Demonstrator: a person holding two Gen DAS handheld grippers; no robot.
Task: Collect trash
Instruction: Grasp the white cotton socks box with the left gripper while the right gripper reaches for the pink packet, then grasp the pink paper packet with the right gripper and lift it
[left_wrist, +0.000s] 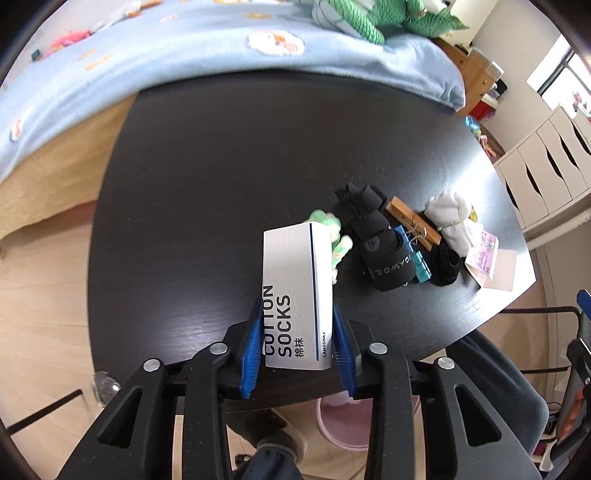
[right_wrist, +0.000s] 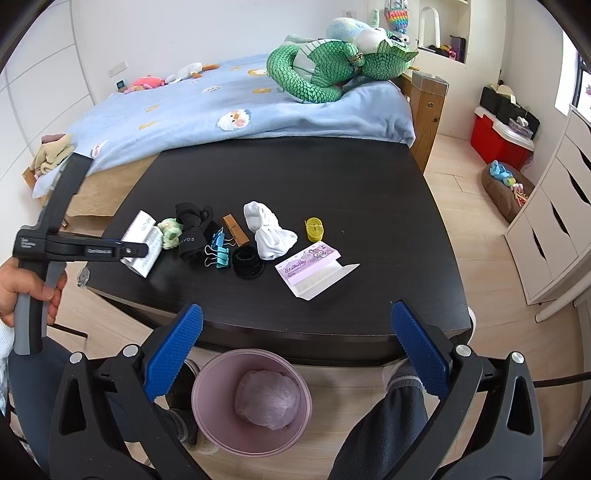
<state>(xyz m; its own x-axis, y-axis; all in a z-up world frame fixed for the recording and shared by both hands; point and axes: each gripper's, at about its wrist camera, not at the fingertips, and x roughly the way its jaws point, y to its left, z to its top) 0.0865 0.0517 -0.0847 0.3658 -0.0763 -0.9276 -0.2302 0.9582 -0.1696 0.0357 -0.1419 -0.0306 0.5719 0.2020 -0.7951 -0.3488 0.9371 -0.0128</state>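
The big dark wooden bench sits right up against the bed with the light blue blanket, and below its near edge, on the floor, is the round pink plastic trash bin with a crumpled clear plastic bag already in it.

Step in hand looks like the first real pickup: the left gripper has its jaws clamped on the white cardboard "COTTON SOCKS" box, pinching it at the near end. The box seems lifted or tipped just above the bench at the left end of the clutter, not over the bin yet. The right gripper hangs over the bench's near edge above the bin, jaws spread wide with nothing in them.

Next move is probably carrying the box back off the near edge, over the bin opening, then letting go. The bin sits low and partly under the bench, so the drop needs lining up.

Left on the bench: a purple-printed paper wrapper lying open near the right end, which reads as trash, plus a white balled-up sock and blue binder clips that probably stay.
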